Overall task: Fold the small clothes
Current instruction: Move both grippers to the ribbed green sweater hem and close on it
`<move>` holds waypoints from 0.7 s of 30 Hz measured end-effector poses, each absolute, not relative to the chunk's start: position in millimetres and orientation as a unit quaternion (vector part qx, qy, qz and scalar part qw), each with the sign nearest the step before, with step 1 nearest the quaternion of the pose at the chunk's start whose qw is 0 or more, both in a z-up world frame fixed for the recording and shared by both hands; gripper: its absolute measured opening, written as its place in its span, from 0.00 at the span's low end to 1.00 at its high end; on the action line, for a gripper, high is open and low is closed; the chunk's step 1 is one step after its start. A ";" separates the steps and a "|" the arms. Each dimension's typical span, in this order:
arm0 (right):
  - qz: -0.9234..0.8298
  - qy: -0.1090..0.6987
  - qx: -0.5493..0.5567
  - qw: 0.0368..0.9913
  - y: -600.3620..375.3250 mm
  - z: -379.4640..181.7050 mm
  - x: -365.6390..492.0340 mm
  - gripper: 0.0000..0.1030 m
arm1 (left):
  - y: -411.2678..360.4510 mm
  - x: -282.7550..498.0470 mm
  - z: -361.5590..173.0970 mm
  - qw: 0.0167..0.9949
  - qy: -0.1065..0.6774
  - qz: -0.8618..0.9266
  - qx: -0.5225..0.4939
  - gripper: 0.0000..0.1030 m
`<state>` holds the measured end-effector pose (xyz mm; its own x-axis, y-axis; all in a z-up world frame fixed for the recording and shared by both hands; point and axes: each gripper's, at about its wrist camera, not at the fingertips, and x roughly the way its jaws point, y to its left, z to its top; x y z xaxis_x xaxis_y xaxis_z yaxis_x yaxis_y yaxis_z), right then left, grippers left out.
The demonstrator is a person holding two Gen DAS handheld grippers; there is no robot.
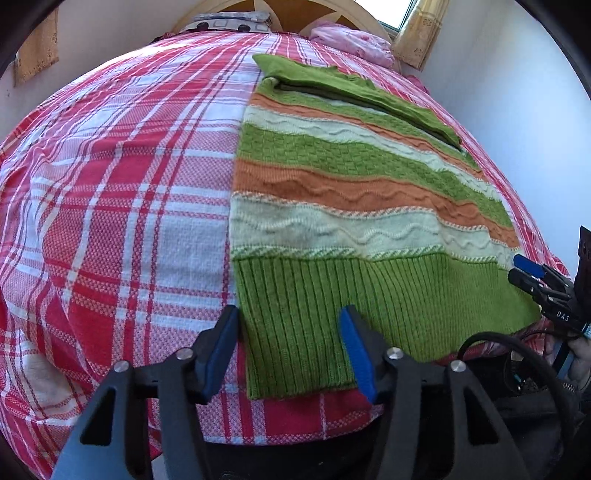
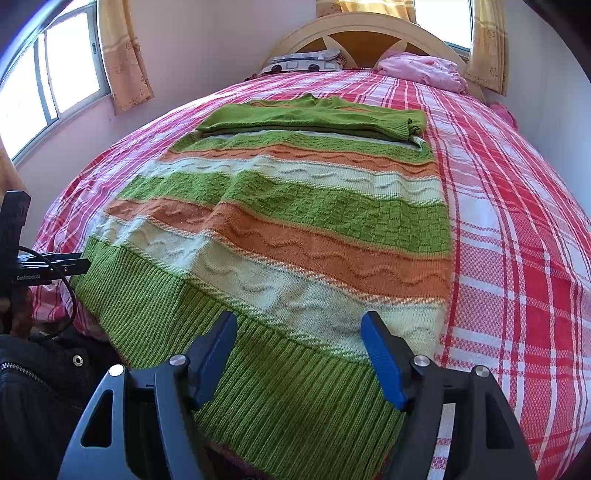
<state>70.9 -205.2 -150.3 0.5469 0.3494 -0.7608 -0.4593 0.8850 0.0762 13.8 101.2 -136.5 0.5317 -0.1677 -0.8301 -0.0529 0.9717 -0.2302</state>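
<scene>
Sweater point(image 2: 295, 221): striped green, orange and cream knit, flat on the bed, sleeves folded across the top part.
Feel: looks soft, thick and floppy; likely light, bends anywhere, not slippery, not breakable.
Best hold: ribbed green hem point(image 2: 229, 369), one bottom corner for each gripper, pinching both layers.
Left gripper point(image 1: 291, 350): jaws wide apart, holding nothing, over the hem's left corner.
Right gripper point(image 2: 299, 354): jaws wide apart, holding nothing, over the hem's right side.
Surface: red and white checked bedsheet point(image 2: 517, 240), soft, a bit wrinkled.
Room: pink blanket point(image 2: 421, 70) and patterned pillow point(image 2: 306, 61) by the headboard point(image 2: 365, 33); yellow curtains point(image 2: 125, 55), bright window point(image 2: 48, 81).
</scene>
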 end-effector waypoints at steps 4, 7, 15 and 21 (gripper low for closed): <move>0.228 0.420 -0.064 0.876 -208.2 -150.0 66.5 0.69 | 99.3 11.4 -138.0 0.870 0.481 -0.032 -0.103 0.39; 0.223 0.420 -0.056 0.878 -217.1 -147.1 59.5 0.69 | 94.9 7.1 -137.9 0.872 0.481 -0.033 -0.085 0.37; 0.187 0.426 -0.024 0.885 -253.3 -139.7 40.4 0.69 | 96.7 7.7 -138.7 0.874 0.479 -0.025 -0.074 0.41; 0.195 0.437 0.005 0.878 -263.7 -142.1 36.5 0.68 | 97.8 8.1 -138.6 0.875 0.477 -0.027 -0.076 0.41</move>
<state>36.5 -263.7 -142.1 0.5430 0.3465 -0.7649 -0.3374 0.9242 0.1791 8.1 97.8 -138.6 0.5427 -0.1198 -0.8313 -0.0258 0.9869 -0.1591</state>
